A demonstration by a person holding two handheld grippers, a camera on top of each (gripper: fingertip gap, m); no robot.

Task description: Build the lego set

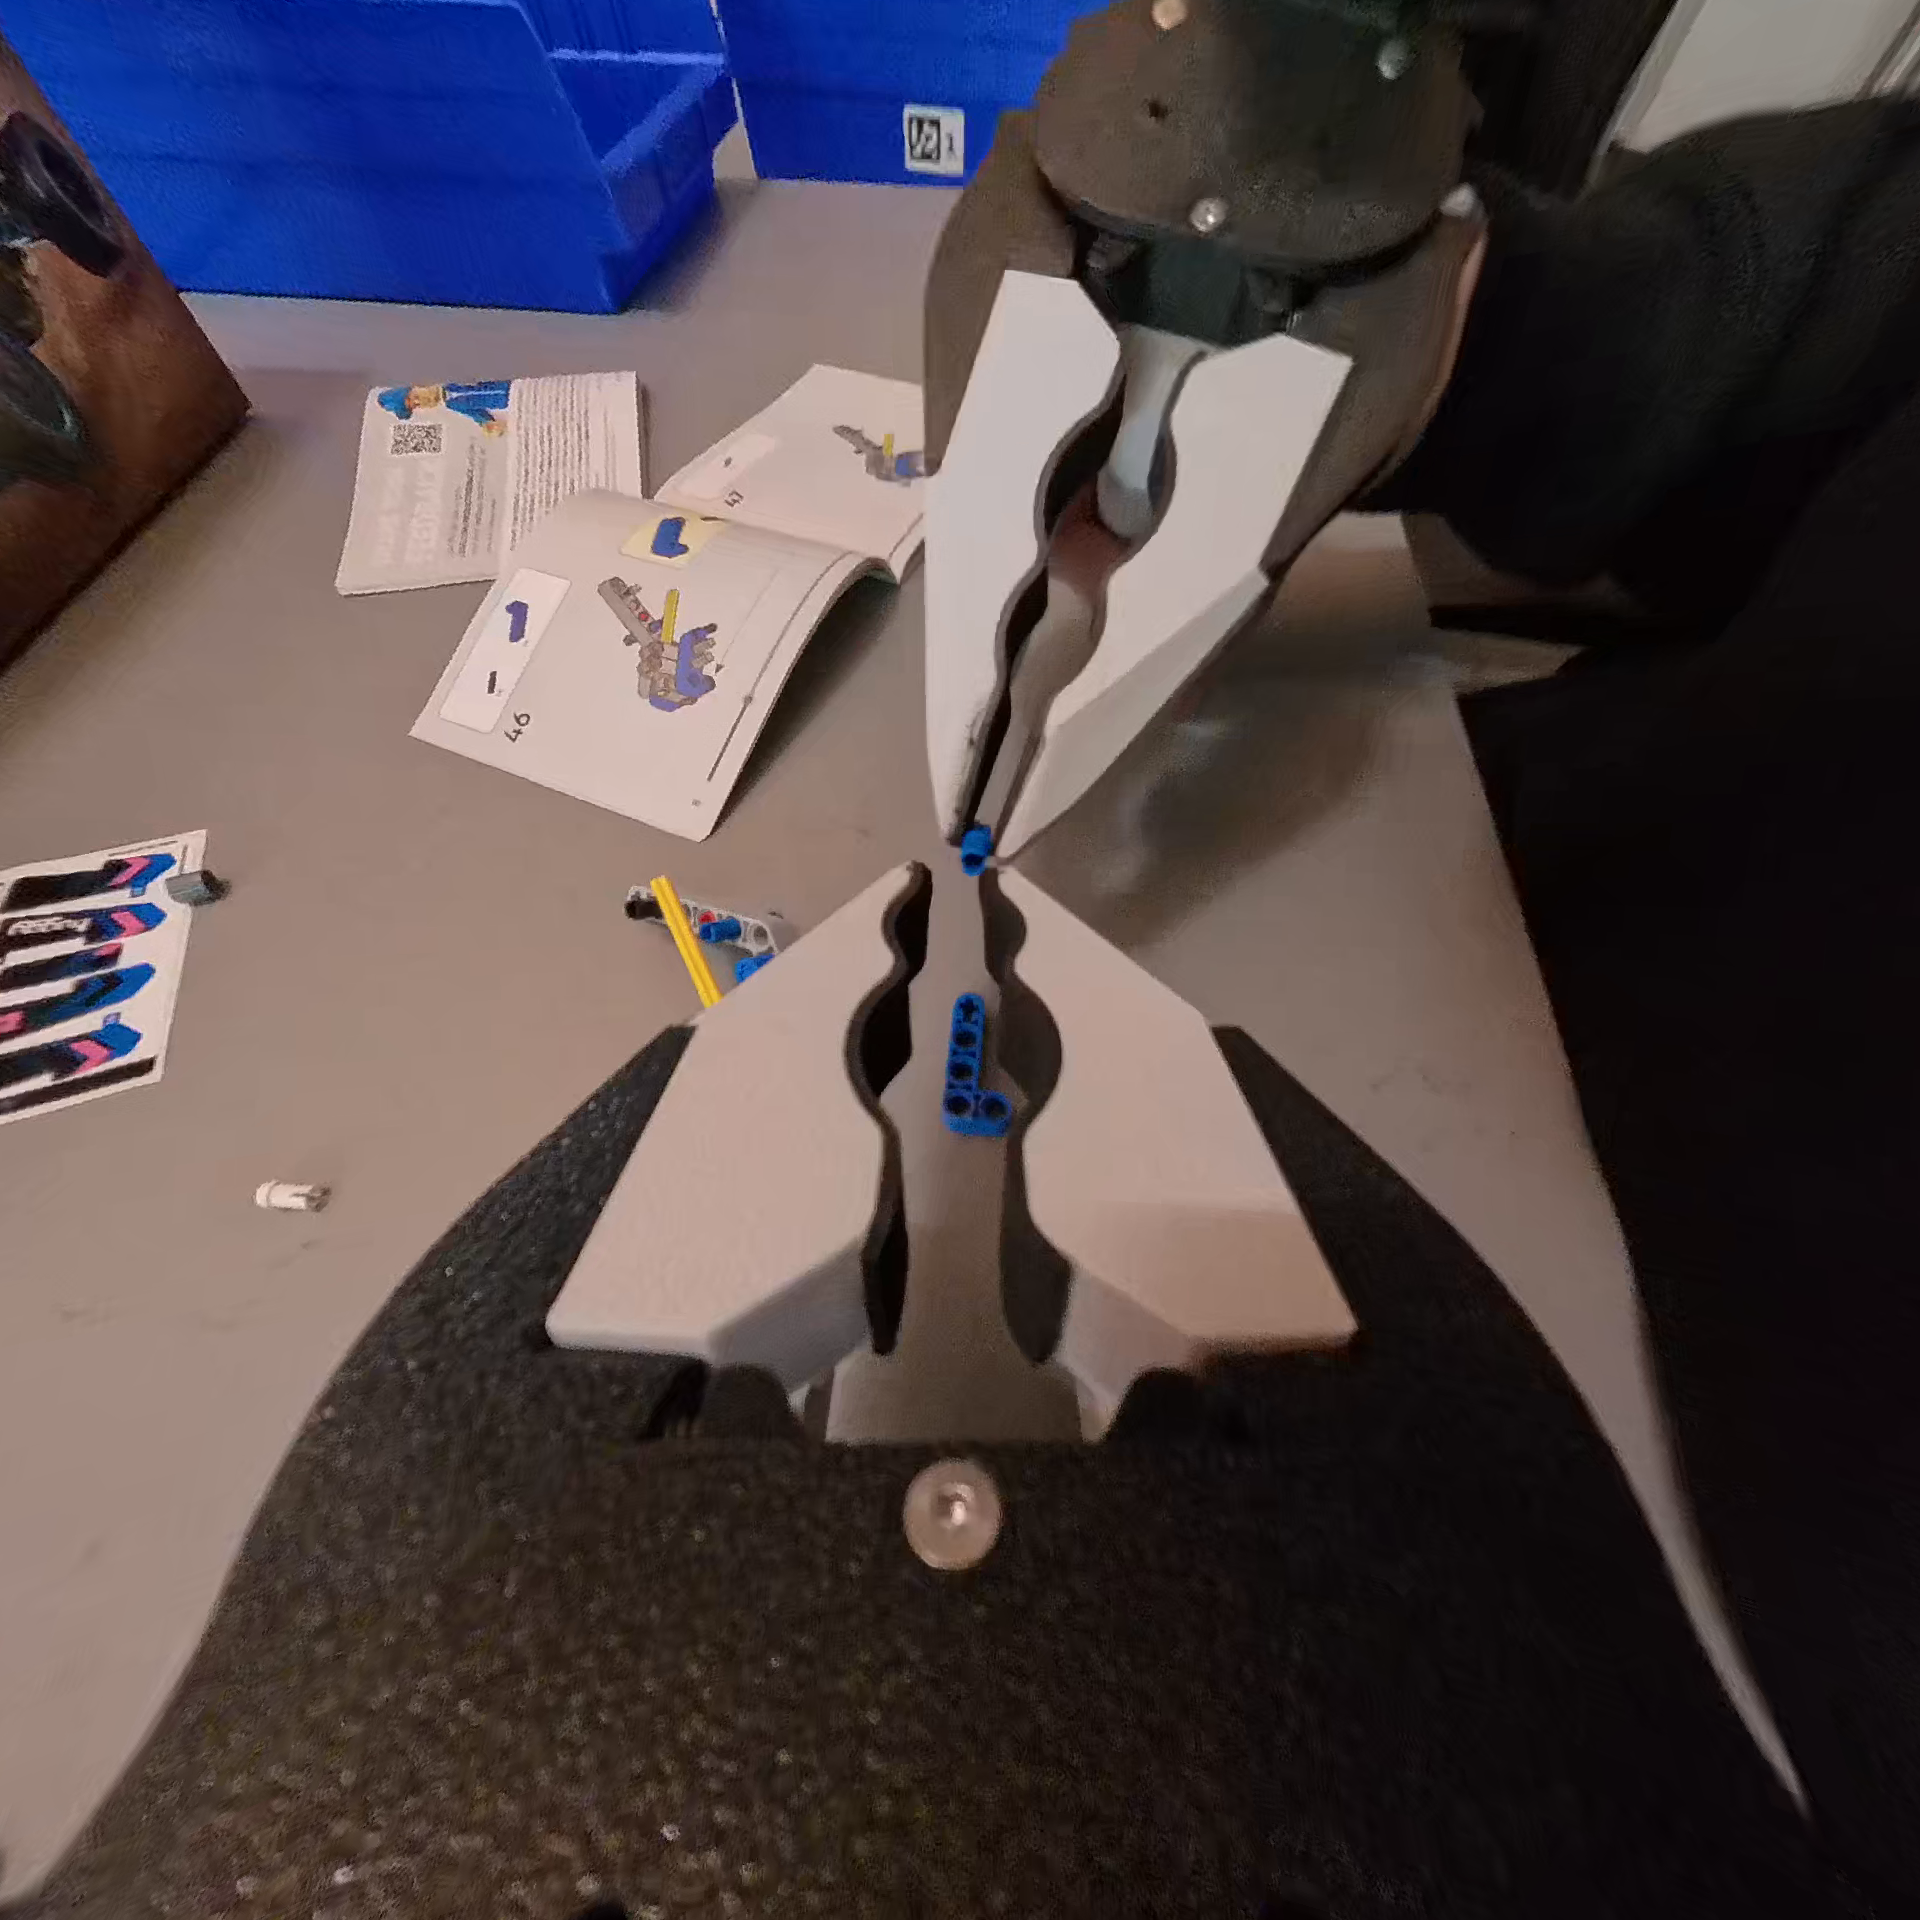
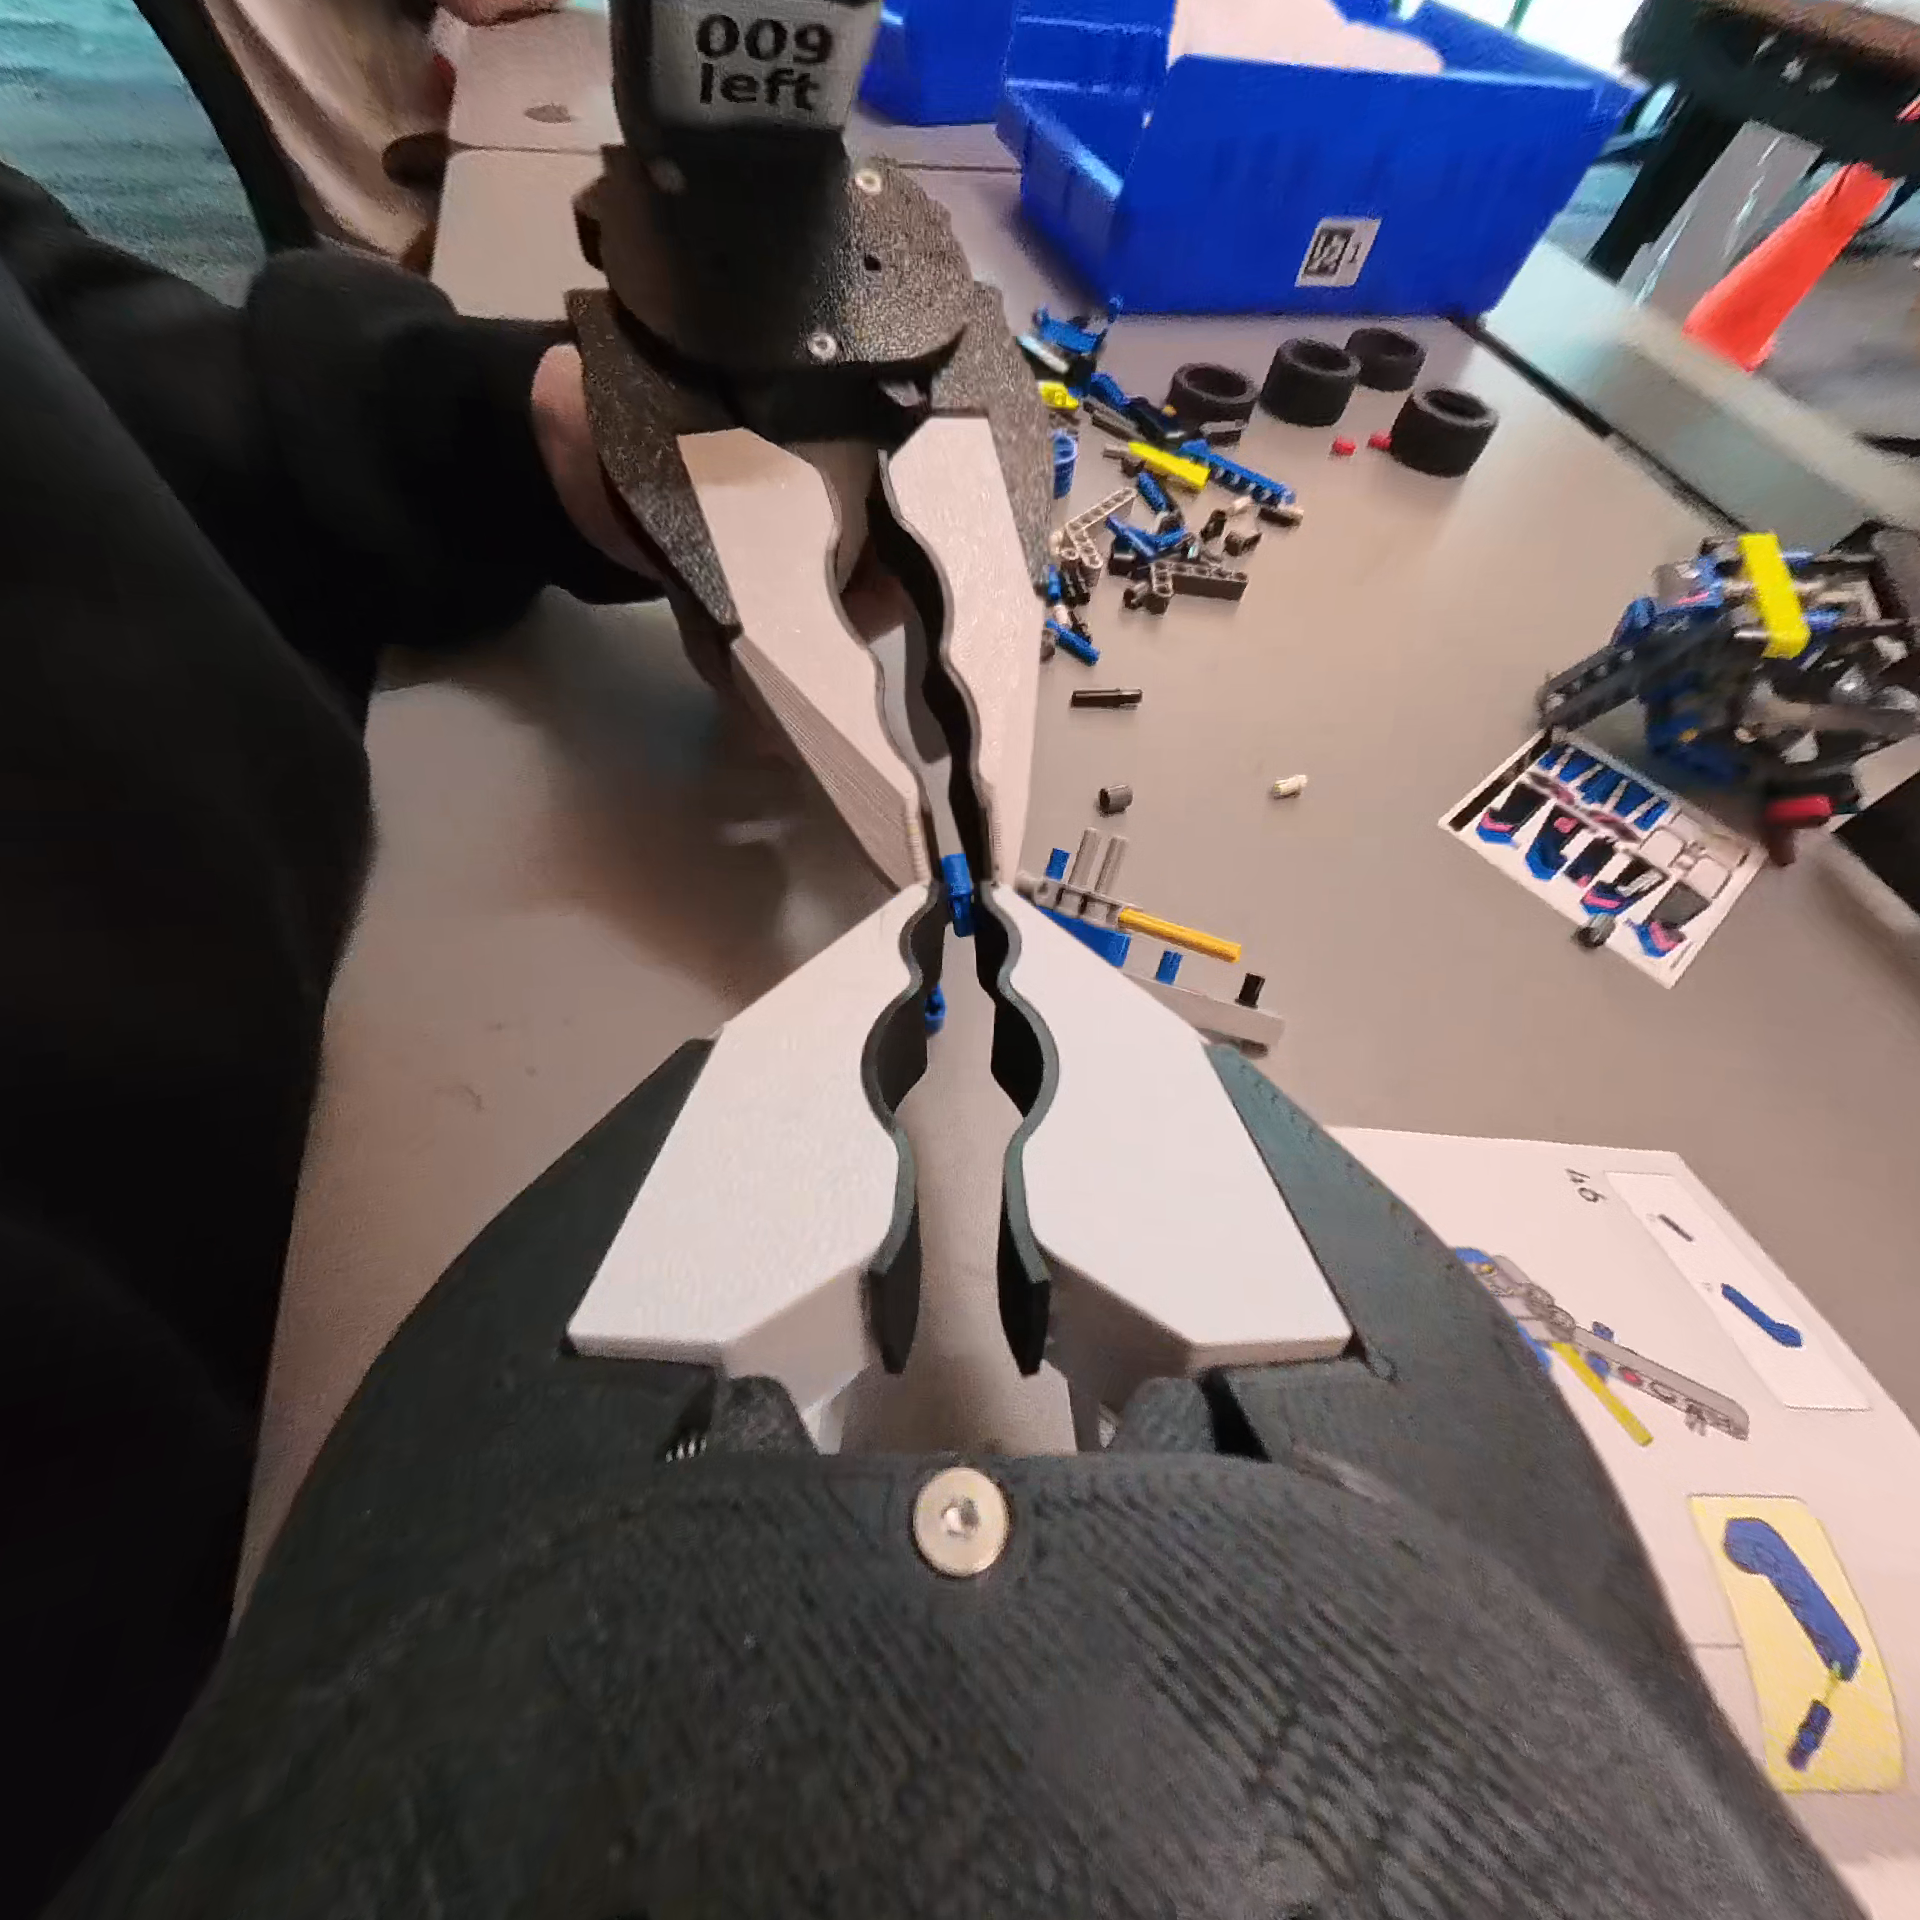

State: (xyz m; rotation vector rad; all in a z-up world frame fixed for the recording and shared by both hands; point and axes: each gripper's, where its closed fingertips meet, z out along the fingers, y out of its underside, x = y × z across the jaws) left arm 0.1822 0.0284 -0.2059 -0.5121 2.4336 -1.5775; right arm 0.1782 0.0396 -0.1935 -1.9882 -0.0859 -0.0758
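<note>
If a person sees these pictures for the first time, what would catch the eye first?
Probably the two gripper noses meeting tip to tip at the centre: the right gripper pinches a small blue pin, facing the left gripper. Under the left gripper's fingers, a blue L-shaped beam lies on the grey table. Farther off, an open instruction booklet lies on the table.

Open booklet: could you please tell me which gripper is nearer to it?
Right. The right gripper, pinching a blue pin, lies alongside the booklet; the left gripper sits farther back, booklet ahead-left.
</note>
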